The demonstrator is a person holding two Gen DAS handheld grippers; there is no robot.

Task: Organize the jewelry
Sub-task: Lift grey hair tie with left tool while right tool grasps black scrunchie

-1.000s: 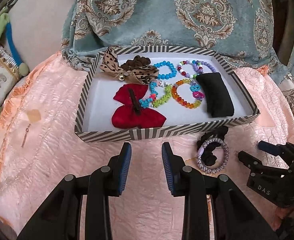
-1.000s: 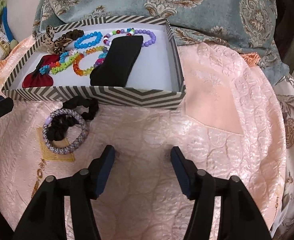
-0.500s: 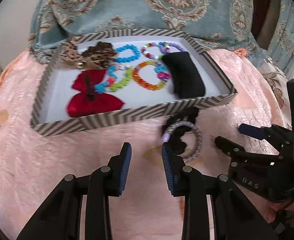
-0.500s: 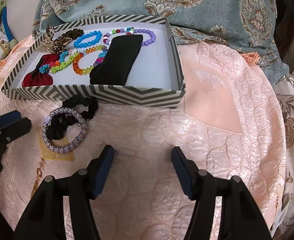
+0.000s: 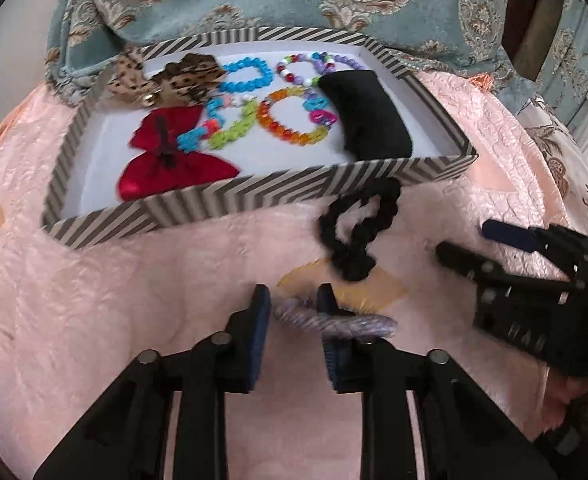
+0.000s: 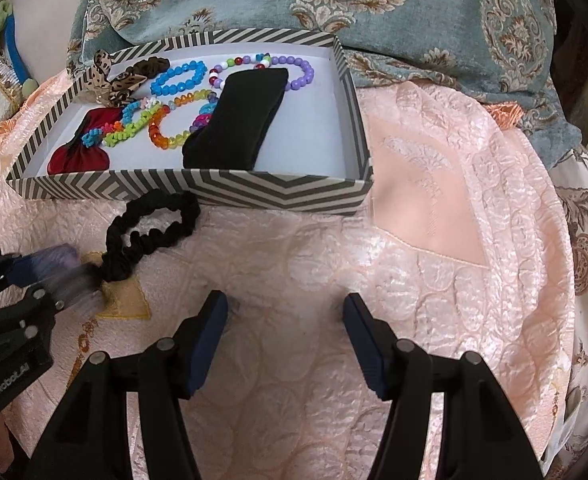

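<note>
The left gripper is clamped on the grey-purple hair band lying on the pink bedspread before the striped box — next, lift it into the box — while the right gripper hangs open, empty.

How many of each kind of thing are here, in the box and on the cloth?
Bows: 2, leopard bow, red bow
Bracelets: 4, blue bracelet, purple bracelet, orange bracelet, green bracelet
Hair ties: 2, black hair tie, lilac hair tie
Black band: 1
Total: 9
</note>
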